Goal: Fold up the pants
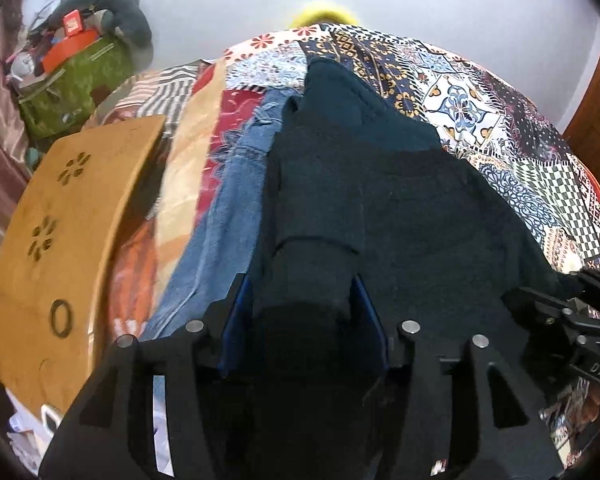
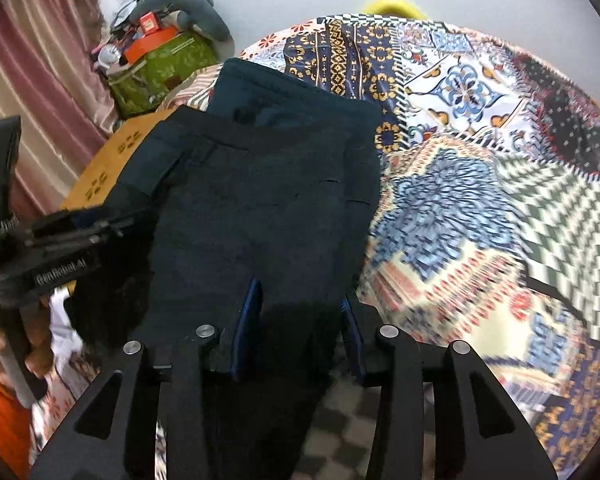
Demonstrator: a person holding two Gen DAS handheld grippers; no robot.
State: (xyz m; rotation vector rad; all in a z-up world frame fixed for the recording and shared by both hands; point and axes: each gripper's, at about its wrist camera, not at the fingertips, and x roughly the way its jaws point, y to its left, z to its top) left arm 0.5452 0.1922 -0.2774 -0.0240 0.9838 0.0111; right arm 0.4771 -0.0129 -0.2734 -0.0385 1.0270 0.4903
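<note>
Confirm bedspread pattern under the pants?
Multicoloured patchwork bedspread of floral, geometric and checkered panels; clearest in the right wrist view.

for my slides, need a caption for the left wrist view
Left gripper straddles a fold of dark pants on a patchwork bedspread.

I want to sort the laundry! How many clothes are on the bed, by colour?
Dark navy pants: 1
Blue denim garment: 1
Total: 2 that I can tell; more may be hidden underneath.
</note>
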